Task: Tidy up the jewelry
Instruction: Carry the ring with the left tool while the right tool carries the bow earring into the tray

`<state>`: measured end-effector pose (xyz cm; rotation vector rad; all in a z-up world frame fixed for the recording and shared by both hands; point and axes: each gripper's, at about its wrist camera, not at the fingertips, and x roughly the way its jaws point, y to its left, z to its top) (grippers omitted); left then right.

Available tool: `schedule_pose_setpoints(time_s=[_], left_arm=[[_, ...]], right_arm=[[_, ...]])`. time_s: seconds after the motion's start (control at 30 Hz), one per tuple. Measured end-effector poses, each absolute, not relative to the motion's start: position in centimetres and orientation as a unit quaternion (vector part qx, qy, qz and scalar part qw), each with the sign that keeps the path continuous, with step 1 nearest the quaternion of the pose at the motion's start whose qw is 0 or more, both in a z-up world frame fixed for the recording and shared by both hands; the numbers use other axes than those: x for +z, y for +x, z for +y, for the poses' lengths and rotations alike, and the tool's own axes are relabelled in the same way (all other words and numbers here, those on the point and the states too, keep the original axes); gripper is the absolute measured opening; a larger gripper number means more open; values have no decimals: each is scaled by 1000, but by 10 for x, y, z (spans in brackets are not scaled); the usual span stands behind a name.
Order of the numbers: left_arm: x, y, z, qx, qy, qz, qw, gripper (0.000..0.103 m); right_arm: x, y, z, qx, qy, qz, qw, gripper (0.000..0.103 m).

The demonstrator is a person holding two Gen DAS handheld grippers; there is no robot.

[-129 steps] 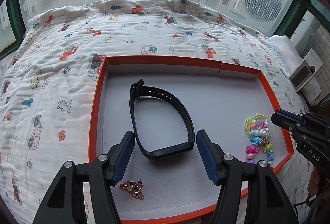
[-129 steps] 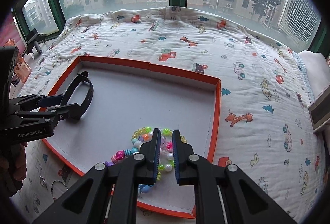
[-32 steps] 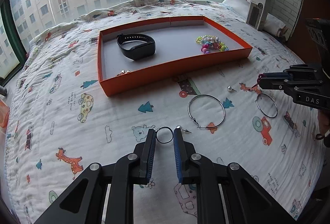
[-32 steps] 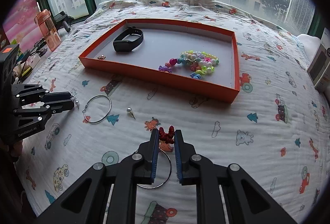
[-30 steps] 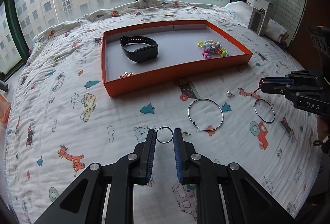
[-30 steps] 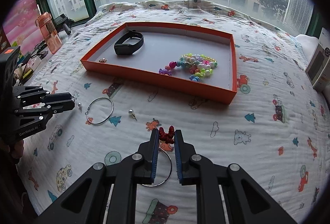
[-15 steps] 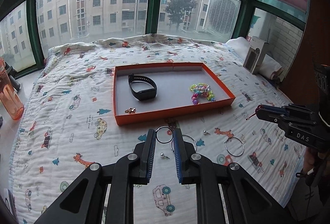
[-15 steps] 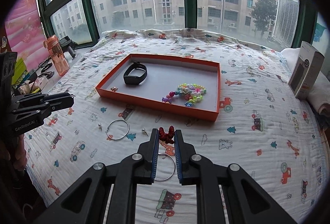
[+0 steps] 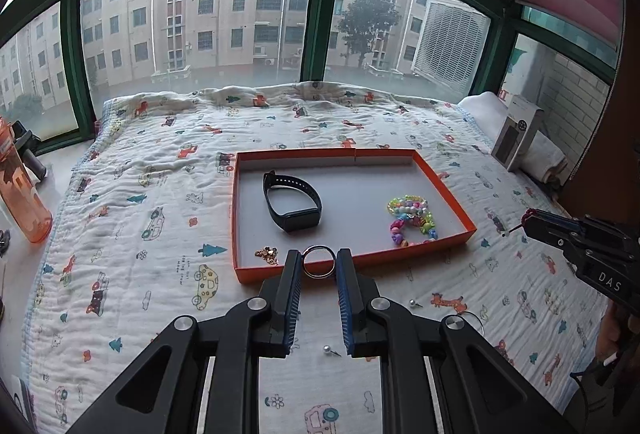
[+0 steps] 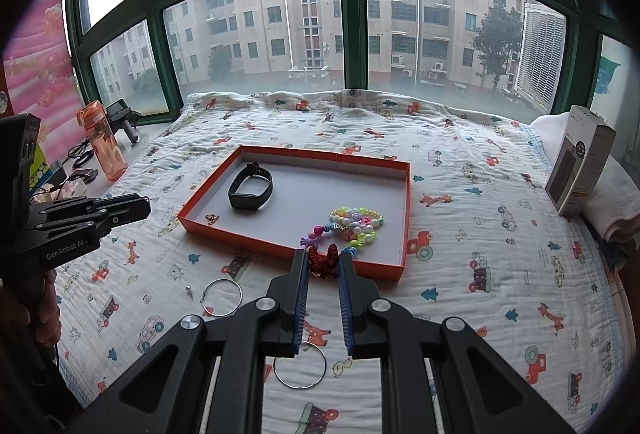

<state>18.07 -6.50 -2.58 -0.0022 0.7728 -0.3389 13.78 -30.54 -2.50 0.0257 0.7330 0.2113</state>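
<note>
- Orange tray (image 9: 444,190) on the bed (image 9: 160,170): light, stiff card by the look of it, likely to slide on the quilt if nudged; already holding a black band (image 9: 294,200) at 10 o'clock, a bead bracelet (image 9: 412,216) at 4 o'clock and a small gold piece (image 9: 267,255) at 7 o'clock.
- Large wire hoops (image 10: 222,297) loose on the quilt, at 6 o'clock from the tray: thin, springy, probably easy to bend; best pinched across the wire.
- Left tool (image 9: 319,262): closed on a small metal ring (image 9: 319,261), gripped by its two sides, held up in front of the tray's near wall. Smooth and hard, so apt to slip or twist out.
- Right tool (image 10: 323,261): closed on a red beaded ornament (image 10: 322,262), gripped at its lower part, near the tray's 5 o'clock corner. Knobbly, light, maybe fragile.
- Pearl studs (image 9: 329,350): tiny, prone to rolling.
- Readable writing: "DAS" on the right tool's body, "GenRobot.AI" on the left's.
</note>
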Motion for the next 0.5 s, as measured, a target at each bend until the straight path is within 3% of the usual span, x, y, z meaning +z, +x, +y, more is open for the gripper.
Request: schedule_pose_setpoints(time_s=[0.5], left_arm=[[-90,292,-62,-149,-27,440,885,19]], right_arm=[[-81,211,-319,71,33,414,907,17]])
